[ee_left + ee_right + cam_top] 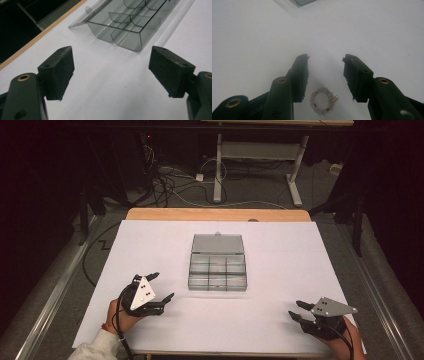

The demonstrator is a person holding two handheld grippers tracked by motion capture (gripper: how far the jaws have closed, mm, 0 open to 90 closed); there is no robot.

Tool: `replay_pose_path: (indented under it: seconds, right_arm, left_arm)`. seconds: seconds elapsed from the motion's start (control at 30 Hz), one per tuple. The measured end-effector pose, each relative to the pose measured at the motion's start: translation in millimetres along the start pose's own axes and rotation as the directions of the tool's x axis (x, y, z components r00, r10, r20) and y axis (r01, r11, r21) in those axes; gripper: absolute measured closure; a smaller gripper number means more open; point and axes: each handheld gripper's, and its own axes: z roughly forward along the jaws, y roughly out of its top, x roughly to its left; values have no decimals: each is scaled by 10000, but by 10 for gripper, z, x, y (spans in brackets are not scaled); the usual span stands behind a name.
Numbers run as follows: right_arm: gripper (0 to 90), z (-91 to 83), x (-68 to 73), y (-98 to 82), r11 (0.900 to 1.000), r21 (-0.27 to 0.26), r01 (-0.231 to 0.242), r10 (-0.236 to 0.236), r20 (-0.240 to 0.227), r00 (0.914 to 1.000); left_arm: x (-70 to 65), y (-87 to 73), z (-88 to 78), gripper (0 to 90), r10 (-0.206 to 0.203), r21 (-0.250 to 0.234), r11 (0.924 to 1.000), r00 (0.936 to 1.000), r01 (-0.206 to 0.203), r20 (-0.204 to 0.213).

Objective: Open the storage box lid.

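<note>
The step in hand looks like picking up a small beaded bracelet [323, 100], pink beads with gold spacers, which lies flat on the white table cover [280, 265] low between the jaws of the right gripper [325, 60]. In the right gripper view those jaws stand partly spread, one at about 9 o'clock of the bracelet and the other at about 3 o'clock, neither pad touching it, and the tips reach past it toward 12 o'clock. In the high view the right gripper [296, 308] sits at about 4 o'clock of the clear compartment box [218, 268], well apart from it. The next move, as I judge it, calls for drawing the tips back over the beads and closing gently, since the loop is thin and could slip aside. The left gripper [162, 285] rests at about 8 o'clock of the box, jaws spread wide with nothing between them. The box lies open, its lid [218, 243] folded flat toward 12 o'clock, and its compartments [127, 23] appear empty.
</note>
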Motion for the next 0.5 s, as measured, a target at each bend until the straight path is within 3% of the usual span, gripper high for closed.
replay_pose_path:
  seconds: [0.17, 0.37, 0.43, 0.5]
  right_arm:
    - [592, 14, 34, -75, 9981, 616, 10, -12, 40, 10000]
    - [628, 16, 46, -163, 9952, 946, -263, 277, -138, 9995]
    - [683, 9, 42, -166, 9946, 975, -347, 348, 5, 9994]
    - [708, 11, 54, -155, 9938, 1105, -105, 87, 167, 9998]
  left_arm:
    - [-1, -85, -57, 203, -198, 126, 9997, 9998, 198, -3]
    - [13, -160, -116, 203, -442, 216, 9988, 9990, 442, -29]
    - [27, -165, -114, 203, -471, 188, 9987, 9989, 471, -33]
    - [42, -170, -100, 203, -534, 177, 9984, 9986, 533, 16]
